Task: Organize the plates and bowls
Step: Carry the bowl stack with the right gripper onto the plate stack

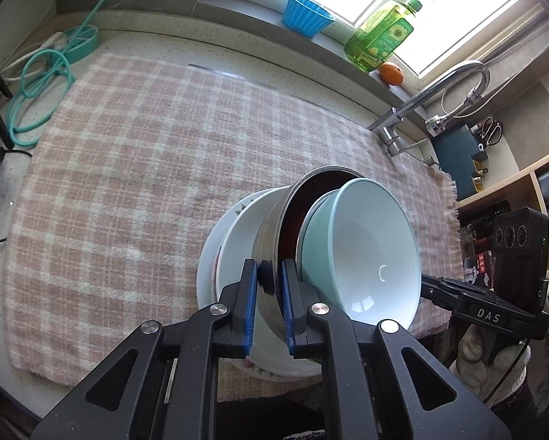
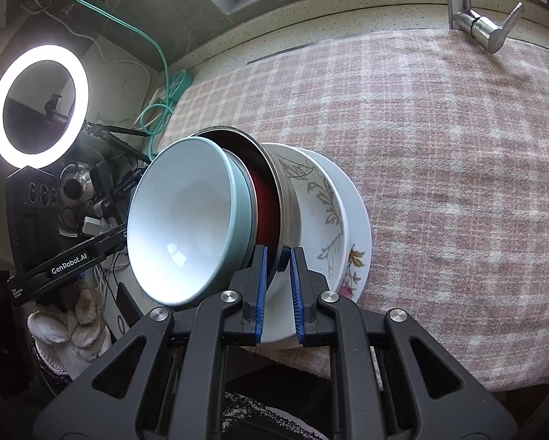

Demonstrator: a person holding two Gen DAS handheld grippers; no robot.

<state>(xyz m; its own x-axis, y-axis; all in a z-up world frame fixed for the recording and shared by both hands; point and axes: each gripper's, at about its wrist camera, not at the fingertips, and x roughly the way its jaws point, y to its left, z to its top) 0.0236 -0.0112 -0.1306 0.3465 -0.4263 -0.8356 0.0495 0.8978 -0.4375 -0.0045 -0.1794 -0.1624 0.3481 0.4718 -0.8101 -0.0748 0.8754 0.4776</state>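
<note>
Two grippers, left gripper (image 1: 271, 282) and right gripper (image 2: 278, 267), we held with fingers pinching the steel bowl's rim (image 1: 274, 220), the mint bowl (image 1: 366, 249) nested inside, plates (image 2: 351, 216) beneath.

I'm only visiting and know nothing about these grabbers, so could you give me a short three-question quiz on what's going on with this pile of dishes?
1. True or false: both grippers clamp the rim of the steel bowl.
2. Which dish sits innermost in the stack? A) the floral plate B) the pale green bowl C) the blue cup
3. Fill in: the stack is above a pink checked ____.

Key
1. True: the left gripper and the right gripper are each shut on that rim, from opposite sides.
2. B: it nests inside the steel bowl, which sits in the floral plate on a plain white plate.
3. Cloth.
</note>
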